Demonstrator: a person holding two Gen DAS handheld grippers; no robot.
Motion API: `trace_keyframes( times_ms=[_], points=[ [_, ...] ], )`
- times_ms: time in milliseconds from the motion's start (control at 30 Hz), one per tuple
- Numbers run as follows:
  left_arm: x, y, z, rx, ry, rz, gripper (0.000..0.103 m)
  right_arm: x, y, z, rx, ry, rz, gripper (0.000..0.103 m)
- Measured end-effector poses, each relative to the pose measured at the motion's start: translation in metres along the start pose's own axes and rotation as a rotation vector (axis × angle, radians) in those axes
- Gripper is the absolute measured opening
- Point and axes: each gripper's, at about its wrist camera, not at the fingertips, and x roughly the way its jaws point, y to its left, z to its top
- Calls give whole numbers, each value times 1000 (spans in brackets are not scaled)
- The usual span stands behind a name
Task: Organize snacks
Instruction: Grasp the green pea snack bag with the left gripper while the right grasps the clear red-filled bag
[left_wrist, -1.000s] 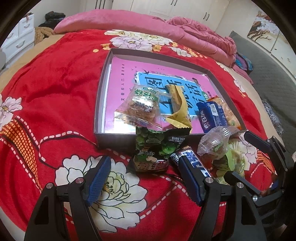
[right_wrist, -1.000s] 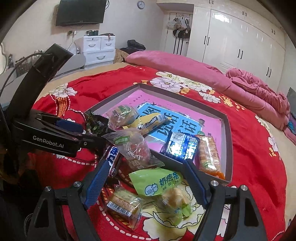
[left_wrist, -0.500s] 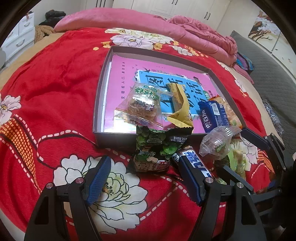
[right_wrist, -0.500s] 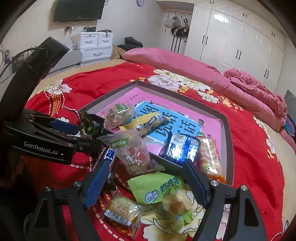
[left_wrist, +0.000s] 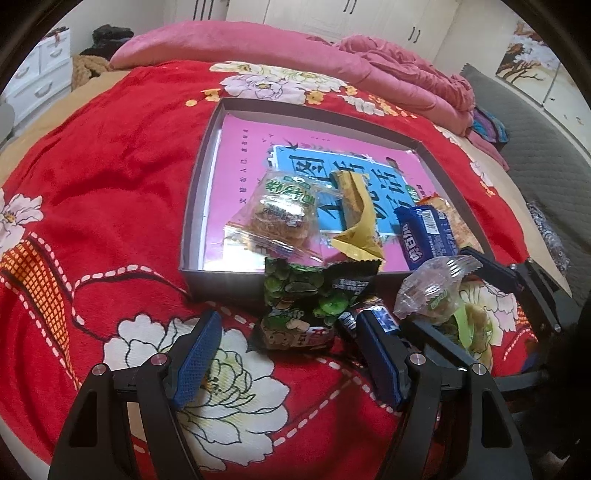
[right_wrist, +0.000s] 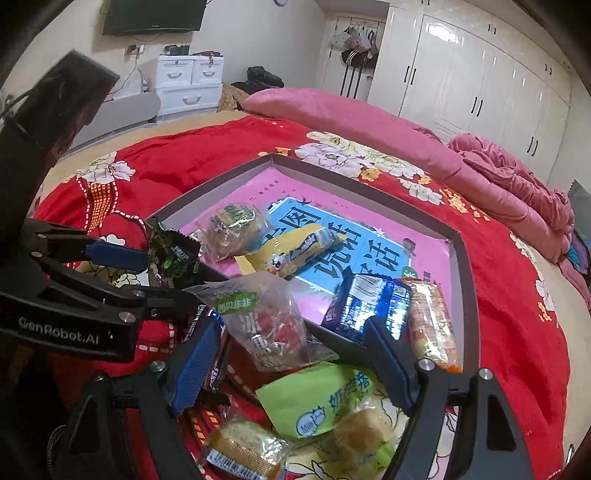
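Note:
A shallow grey box (left_wrist: 221, 278) (right_wrist: 461, 258) with a pink and blue lining lies on the red bedspread. In it are a clear pastry pack (left_wrist: 280, 218), a yellow bar (left_wrist: 356, 218), a blue pack (left_wrist: 424, 236) and an orange pack (right_wrist: 430, 325). A green pea bag (left_wrist: 306, 310) leans on the box's near wall. My left gripper (left_wrist: 291, 365) is open just before it. My right gripper (right_wrist: 291, 365) is open above a light green pack (right_wrist: 321, 398), with a clear candy bag (right_wrist: 266, 321) between its fingers.
More wrapped snacks (right_wrist: 247, 450) lie on the bedspread by the box's near corner. A dark blue bar (left_wrist: 376, 317) lies beside the pea bag. Pink quilt (left_wrist: 332, 62) at the bed's head; white drawers (right_wrist: 188, 85) and wardrobes (right_wrist: 480, 85) behind.
Both grippers have moved a little nearer to the snacks beside the box. Their jaws stay open. No snack has moved.

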Motion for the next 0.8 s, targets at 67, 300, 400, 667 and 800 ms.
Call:
trace_keyframes(
  times_ms=[67,300,400,667,800],
  points=[
    [-1,-2,0,3,-4,-4,77,1,2,0,-8,0,3,72],
    [-1,-8,0,10,-14,-15,73,2,4,1,-22,-5,8,60],
    [0,-9,0,10,-12,-17,71,3,4,1,-27,-1,12,54],
    [1,-7,1,-7,-15,-22,63,0,0,3,-3,-5,29,43],
    [3,-4,1,-17,-8,-7,51,-2,-2,3,5,-8,41,39]
  ],
)
